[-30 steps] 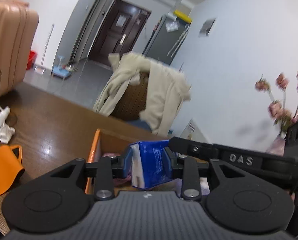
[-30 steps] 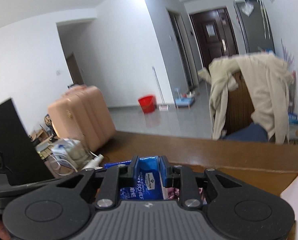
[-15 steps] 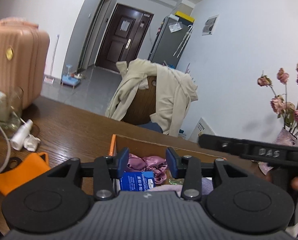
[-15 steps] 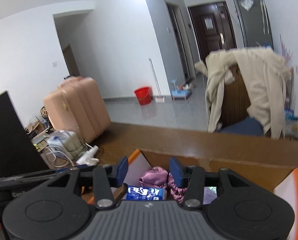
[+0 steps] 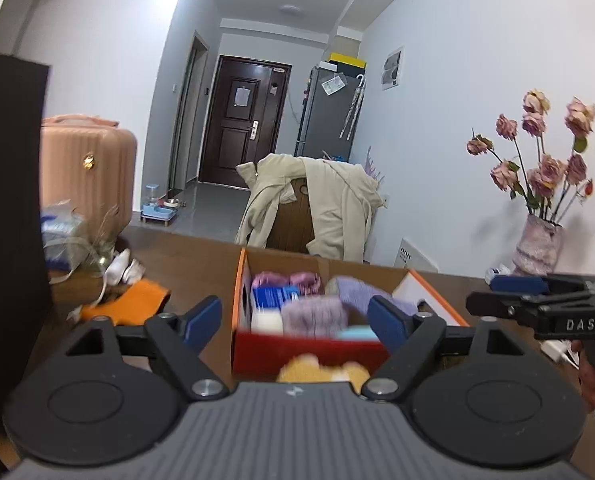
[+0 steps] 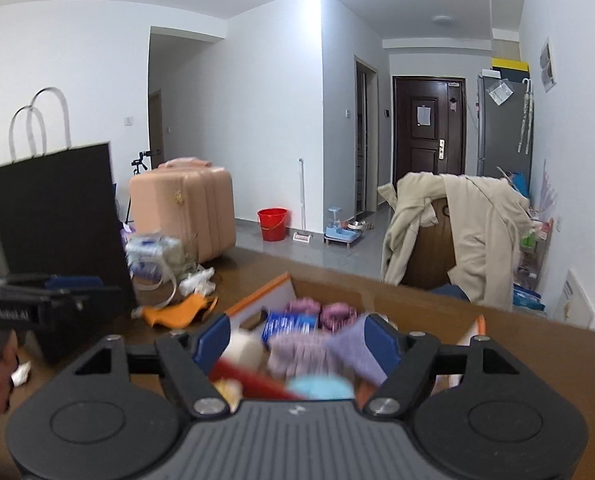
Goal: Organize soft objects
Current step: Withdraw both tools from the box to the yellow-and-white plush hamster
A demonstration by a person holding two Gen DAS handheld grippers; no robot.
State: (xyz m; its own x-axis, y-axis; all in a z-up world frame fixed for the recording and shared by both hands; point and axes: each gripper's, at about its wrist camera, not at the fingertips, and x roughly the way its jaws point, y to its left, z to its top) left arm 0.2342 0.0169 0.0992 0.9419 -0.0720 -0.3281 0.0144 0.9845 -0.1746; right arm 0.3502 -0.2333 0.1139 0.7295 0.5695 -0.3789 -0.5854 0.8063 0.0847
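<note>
**Two grippers spread wide, nothing held, box loaded with soft items**

Both grippers sit on the near side of the cardboard box [image 5: 241, 280], looking over it toward the far door. Left gripper [image 5: 295, 320]: blue-padded fingers [image 5: 201, 318] stand wide apart and have just been opening; nothing is pressed between them, the box merely shows through the gap. Right gripper [image 6: 295, 338]: fingers [image 6: 213, 340] likewise wide and just been opening, no object in contact with the pads.

Box stands on the brown wooden surface [image 5: 185, 256], orange-edged flaps open, red near wall [image 5: 309, 354]. Inside, as far as motion blur allows:
- blue tissue pack [image 5: 275, 296], left of centre
- pink ruffled fabric [image 5: 287, 280] against the far wall
- lavender knitted pieces [image 5: 317, 316], centre to right
- white item [image 5: 267, 320] at near left
- light blue item [image 5: 357, 334] at near right, blurred

Yellowish plush object [image 5: 321, 370] lies just outside the near wall of the box, partly hidden by the gripper body; identity unclear.

Left of the box on the surface: orange cloth [image 5: 129, 306], then white clutter and a tall black paper bag [image 6: 57, 216]. Vase of dried pink flowers [image 5: 537, 246] stands at far right. Beyond the surface, a chair draped with a beige coat [image 5: 317, 208]; a pink suitcase [image 6: 185, 208] stands on the floor at far left.

A hand [image 5: 589, 376] holds the right gripper's handle at the right edge of the left view.
</note>
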